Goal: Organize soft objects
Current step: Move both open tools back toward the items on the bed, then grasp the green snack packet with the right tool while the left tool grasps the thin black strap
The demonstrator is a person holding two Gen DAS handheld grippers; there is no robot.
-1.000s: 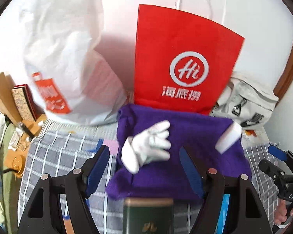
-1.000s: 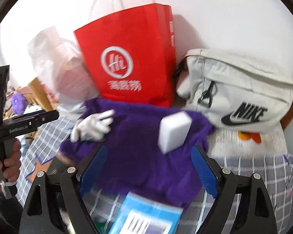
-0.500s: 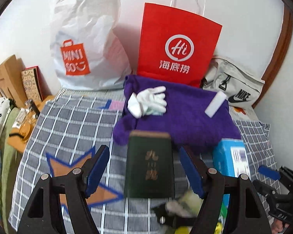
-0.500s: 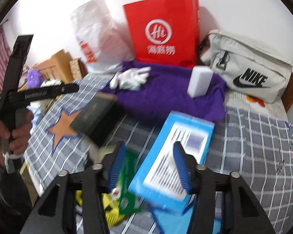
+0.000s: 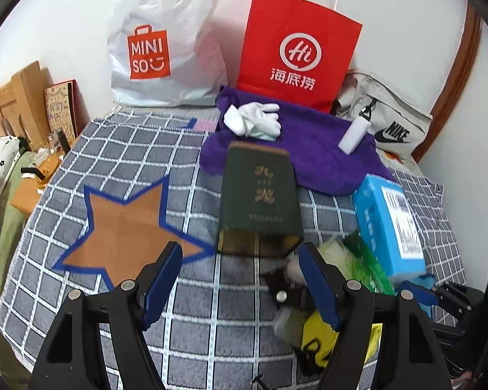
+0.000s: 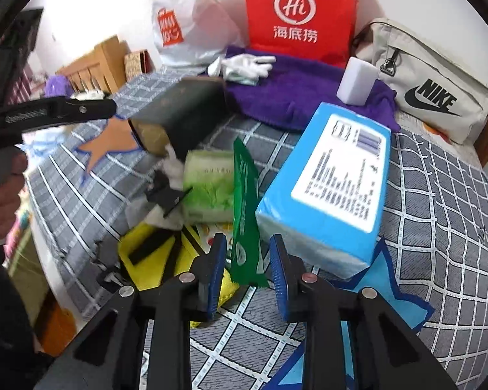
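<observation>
A purple towel (image 5: 322,149) lies at the back of the checked bed cover, with a white glove (image 5: 257,120) and a white sponge block (image 5: 353,135) on it. They also show in the right wrist view: the towel (image 6: 296,94), the glove (image 6: 244,65), the sponge (image 6: 356,81). My left gripper (image 5: 240,279) is open and empty, low over the cover in front of a dark green box (image 5: 260,191). My right gripper (image 6: 249,269) is half closed, its jaws either side of a green packet (image 6: 244,214), apart from it.
A blue box (image 6: 328,188), a pale green tissue pack (image 6: 208,188) and a yellow item (image 6: 156,256) lie near the right gripper. A red paper bag (image 5: 296,48), a white Miniso bag (image 5: 166,42) and a Nike bag (image 5: 387,120) stand along the back wall.
Both grippers have pulled back from the purple towel toward the near side of the bed. The right gripper's jaws have narrowed and now flank the green packet.
</observation>
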